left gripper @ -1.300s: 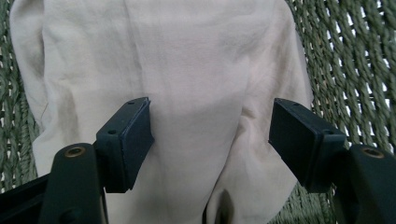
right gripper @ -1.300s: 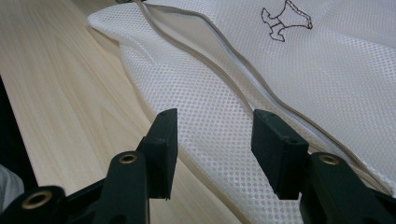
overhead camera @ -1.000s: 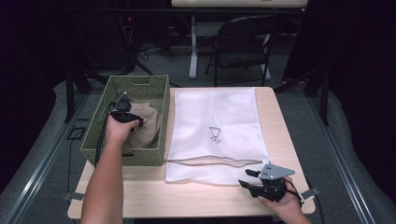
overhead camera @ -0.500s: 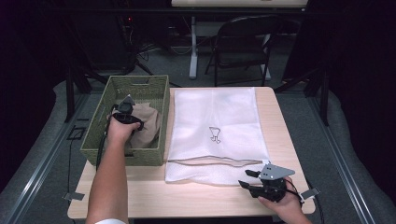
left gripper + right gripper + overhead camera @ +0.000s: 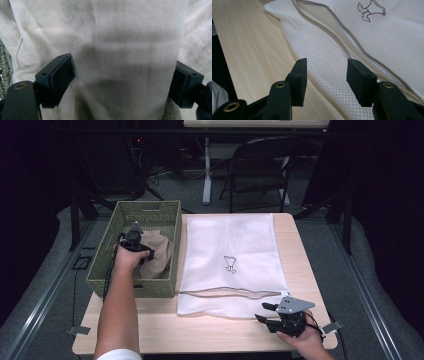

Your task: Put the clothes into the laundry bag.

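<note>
Reaching down into the woven green basket (image 5: 107, 252) at the left of the bench (image 5: 210, 332), the left tongs (image 5: 134, 240) sit over a beige cloth (image 5: 159, 254) bundled inside it. In the left gripper view the jaws stand wide apart on either side of a raised fold of that cloth (image 5: 125, 62), the fabric bulging between them; whether the pads press it yet cannot be told.

Near the front right corner of the bench, the right tongs (image 5: 267, 315) are held low, jaws parted and holding nothing. In the right gripper view they point at the near edge of a white mesh laundry bag (image 5: 332, 57), whose grey-edged opening (image 5: 324, 30) runs slantwise across the netting, and a small black animal print (image 5: 370, 8) sits farther up.

The bag (image 5: 230, 240) lies flat across the middle of the light wooden top, just beside the basket. Around the bench the room is dim: grey carpet (image 5: 345, 265), a dark folding chair (image 5: 260, 165) behind the far edge, and a pale table leg (image 5: 206, 170) beside it.
</note>
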The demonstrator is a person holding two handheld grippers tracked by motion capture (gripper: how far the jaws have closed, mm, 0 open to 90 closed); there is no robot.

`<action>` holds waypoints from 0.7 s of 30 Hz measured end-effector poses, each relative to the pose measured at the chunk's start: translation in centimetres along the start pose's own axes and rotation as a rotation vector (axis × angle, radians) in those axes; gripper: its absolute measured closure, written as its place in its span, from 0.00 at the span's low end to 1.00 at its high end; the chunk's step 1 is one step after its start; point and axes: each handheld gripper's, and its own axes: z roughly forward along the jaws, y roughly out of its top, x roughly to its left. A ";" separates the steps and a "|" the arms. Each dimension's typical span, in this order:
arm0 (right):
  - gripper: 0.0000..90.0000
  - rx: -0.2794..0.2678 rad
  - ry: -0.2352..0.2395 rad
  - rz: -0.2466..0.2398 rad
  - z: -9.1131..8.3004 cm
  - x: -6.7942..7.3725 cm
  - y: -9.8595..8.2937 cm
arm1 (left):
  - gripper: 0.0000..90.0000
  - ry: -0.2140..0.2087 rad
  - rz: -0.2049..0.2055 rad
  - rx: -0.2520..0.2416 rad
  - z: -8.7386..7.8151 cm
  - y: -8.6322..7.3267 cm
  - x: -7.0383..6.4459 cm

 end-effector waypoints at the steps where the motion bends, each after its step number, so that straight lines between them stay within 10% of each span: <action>1: 0.56 0.001 0.003 0.000 0.0 0.0 0.0 | 0.17 -0.001 -0.007 0.003 0.1 0.0 -0.1; 21: 0.56 0.013 0.012 -0.019 0.2 0.2 0.0 | 0.04 0.062 0.024 0.020 1.1 -0.1 -0.6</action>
